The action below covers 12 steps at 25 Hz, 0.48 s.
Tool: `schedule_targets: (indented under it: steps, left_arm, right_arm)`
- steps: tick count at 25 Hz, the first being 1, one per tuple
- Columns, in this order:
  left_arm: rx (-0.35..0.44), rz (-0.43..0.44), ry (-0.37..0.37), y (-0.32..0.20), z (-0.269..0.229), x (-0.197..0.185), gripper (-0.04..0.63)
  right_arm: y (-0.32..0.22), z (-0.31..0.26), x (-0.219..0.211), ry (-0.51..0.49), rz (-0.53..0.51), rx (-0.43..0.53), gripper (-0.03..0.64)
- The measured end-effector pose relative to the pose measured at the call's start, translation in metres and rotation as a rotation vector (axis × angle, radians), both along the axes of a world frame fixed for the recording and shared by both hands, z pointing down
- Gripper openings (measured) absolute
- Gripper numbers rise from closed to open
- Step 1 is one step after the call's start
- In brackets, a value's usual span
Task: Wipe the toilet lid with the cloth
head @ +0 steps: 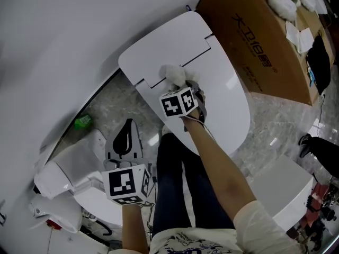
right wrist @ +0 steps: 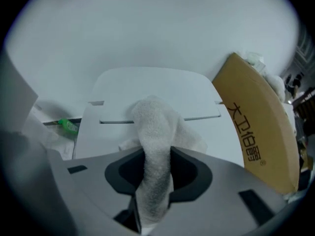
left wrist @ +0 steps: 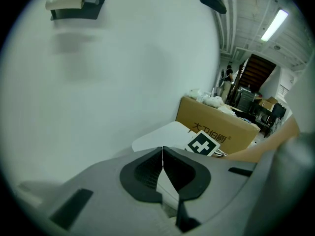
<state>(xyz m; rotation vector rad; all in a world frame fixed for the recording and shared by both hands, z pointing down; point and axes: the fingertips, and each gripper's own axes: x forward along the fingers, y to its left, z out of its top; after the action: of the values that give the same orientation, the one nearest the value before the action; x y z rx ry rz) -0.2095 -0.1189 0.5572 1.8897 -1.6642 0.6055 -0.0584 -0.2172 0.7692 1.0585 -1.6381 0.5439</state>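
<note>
A white toilet with its lid point(head: 222, 97) down runs from the wall toward the lower right. My right gripper point(head: 183, 86) is shut on a white fluffy cloth point(head: 174, 74), which rests on the lid near the hinge. In the right gripper view the cloth point(right wrist: 156, 146) bulges out between the jaws onto the lid point(right wrist: 147, 90). My left gripper point(head: 127, 142) hangs low at the left, away from the toilet, its jaws shut with nothing between them. The left gripper view shows its jaws point(left wrist: 162, 154) closed tip to tip, aimed at the white wall, with the lid point(left wrist: 160, 134) beyond.
A large brown cardboard box point(head: 259, 41) stands right beside the toilet. A small green item point(head: 82, 122) lies on the grey floor by the wall. White toilet parts point(head: 63, 176) sit at the lower left. A white block point(head: 283, 187) lies at the lower right.
</note>
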Motion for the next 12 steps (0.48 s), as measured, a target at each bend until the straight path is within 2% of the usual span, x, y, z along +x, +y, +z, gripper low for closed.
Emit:
schedule_targets:
  steps: [5, 12]
  left_arm:
    - [0.003, -0.012, -0.002, 0.003, -0.001, -0.001, 0.009]
    - [0.003, -0.017, 0.002, 0.008, -0.002, 0.002, 0.009]
  right_arm:
    - [0.017, 0.005, -0.024, 0.016, -0.211, -0.007, 0.112]
    - [0.030, 0.003, -0.037, 0.046, -0.408, -0.002, 0.112]
